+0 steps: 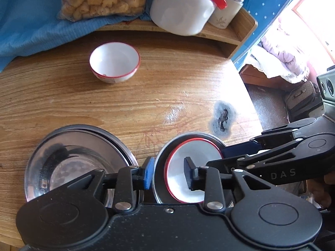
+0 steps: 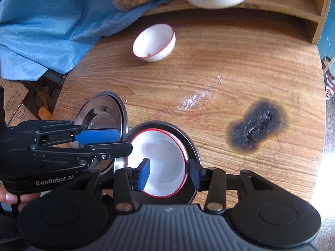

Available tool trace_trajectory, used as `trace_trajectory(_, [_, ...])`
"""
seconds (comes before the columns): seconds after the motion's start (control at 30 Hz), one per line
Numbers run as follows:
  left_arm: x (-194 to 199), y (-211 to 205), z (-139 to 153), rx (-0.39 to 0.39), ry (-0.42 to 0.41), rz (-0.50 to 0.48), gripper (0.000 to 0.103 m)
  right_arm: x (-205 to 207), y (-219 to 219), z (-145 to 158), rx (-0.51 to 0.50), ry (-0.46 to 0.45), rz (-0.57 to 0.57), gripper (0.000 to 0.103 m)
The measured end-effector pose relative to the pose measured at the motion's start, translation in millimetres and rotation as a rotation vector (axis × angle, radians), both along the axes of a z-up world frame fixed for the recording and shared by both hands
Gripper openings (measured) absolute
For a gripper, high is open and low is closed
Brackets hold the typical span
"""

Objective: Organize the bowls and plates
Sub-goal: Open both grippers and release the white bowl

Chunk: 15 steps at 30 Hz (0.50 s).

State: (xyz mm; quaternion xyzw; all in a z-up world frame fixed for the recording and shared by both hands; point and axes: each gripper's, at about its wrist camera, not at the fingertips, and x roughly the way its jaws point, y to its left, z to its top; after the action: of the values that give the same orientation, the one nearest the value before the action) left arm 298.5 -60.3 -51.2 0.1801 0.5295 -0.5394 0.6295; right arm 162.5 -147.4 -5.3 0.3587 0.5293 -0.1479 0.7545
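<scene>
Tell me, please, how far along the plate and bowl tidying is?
Done: the steel plates look stacked. In hand: the left gripper and right gripper both straddle the rim of a red-rimmed bowl sitting in a steel dish. Left: the far white bowl stands alone.

Surface [image 2: 209, 87]: wood-grain top, rounded edge, with a black burn mark [image 2: 258, 128] ringed in yellow-brown.
Shelf [image 1: 234, 35]: raised wooden ledge along the back of the surface, open underneath.
Cloth [image 2: 41, 27]: blue fabric draped over the back left corner.
Wall [image 1: 263, 2]: blue with small white dots.
Floor [image 1: 266, 102]: brownish, speckled, to the right.
Bedding [image 1: 286, 56]: pale, rumpled, on a low wooden frame.
Light: strong daylight from the right, glaring on the wood.
Boxes [image 2: 14, 104]: cardboard, below the left edge.
</scene>
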Motion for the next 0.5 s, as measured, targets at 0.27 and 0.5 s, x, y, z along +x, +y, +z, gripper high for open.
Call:
trace_trajectory(0.27, [20.5, 7.1, 14.7, -0.066, -0.028, 0.079, 0.069, 1.1, -2.2, 15.6, -0.071, -0.008, -0.007, 0.081])
trace_trajectory(0.5, [46.6, 2.5, 15.6, -0.080, -0.103, 0.173, 0.098, 11.8, -5.2, 17.8, -0.135, 0.002, 0.007, 0.096])
